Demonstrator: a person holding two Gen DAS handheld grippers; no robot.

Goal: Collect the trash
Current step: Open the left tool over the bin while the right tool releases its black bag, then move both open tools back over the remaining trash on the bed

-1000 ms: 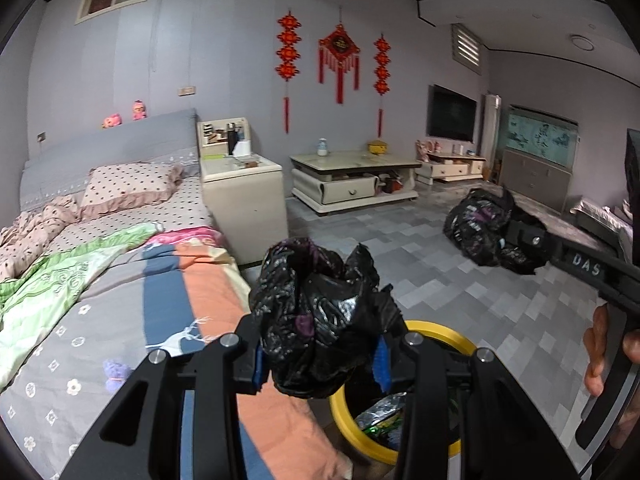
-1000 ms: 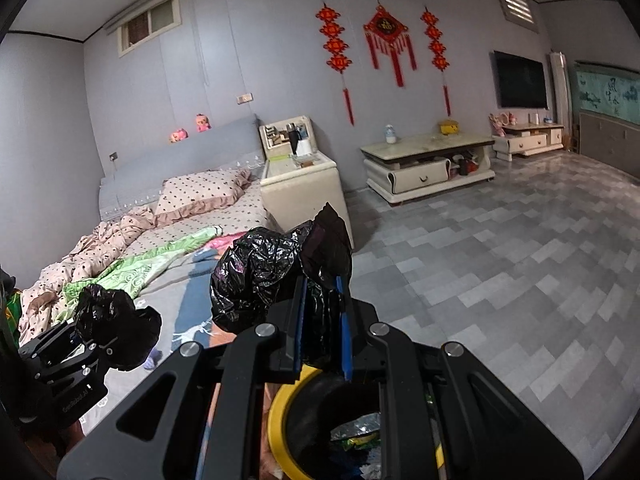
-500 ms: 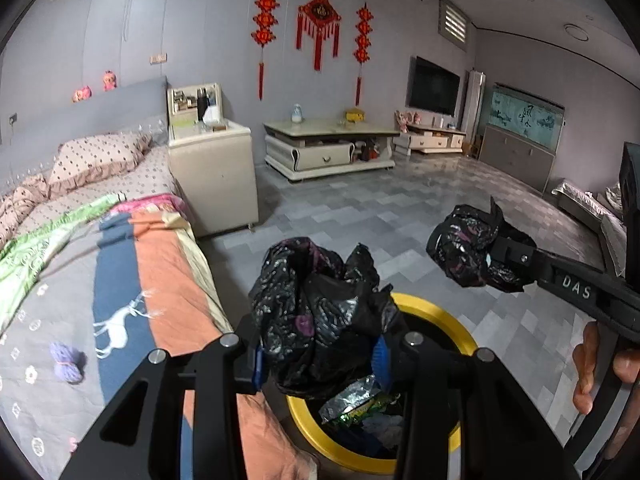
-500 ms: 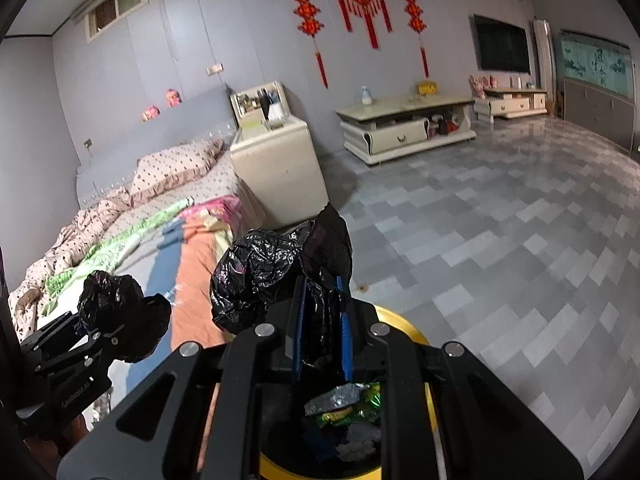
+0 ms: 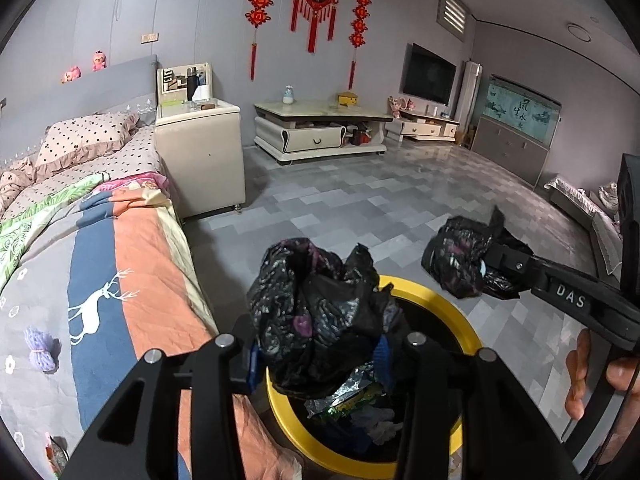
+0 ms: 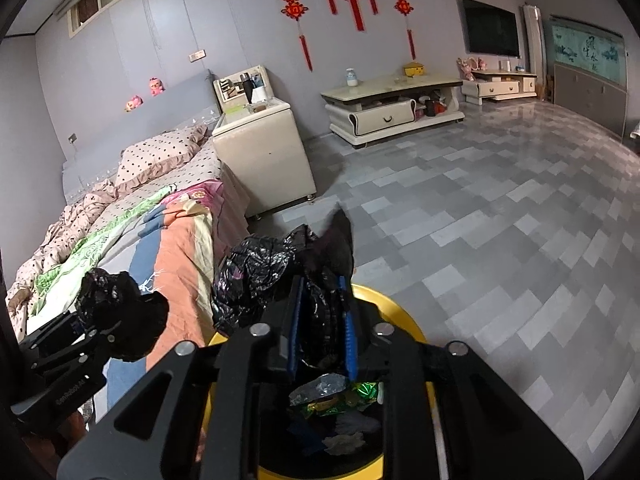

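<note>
Thin, crinkly and nearly weightless, the black bag (image 5: 316, 316) hangs bunched over the yellow-rimmed bin (image 5: 464, 320) — best pinched at its gathered edge. The left gripper (image 5: 316, 356) and right gripper (image 6: 322, 328) each pinch a wad of film — both jaws are easing open.

Yellow bin (image 5: 432, 292) bottom hidden under trash, near rim behind fingers (image 5: 382, 354)

Left claw (image 5: 316, 354): matte black angular frame with triangular cut-outs, silver screw heads, blue finger pads (image 5: 383, 354). Right claw (image 6: 322, 330): same black build and blue ribbed pads; white lettering "DAS" on its arm. Bare fingers (image 5: 576, 376) on the handle.
</note>
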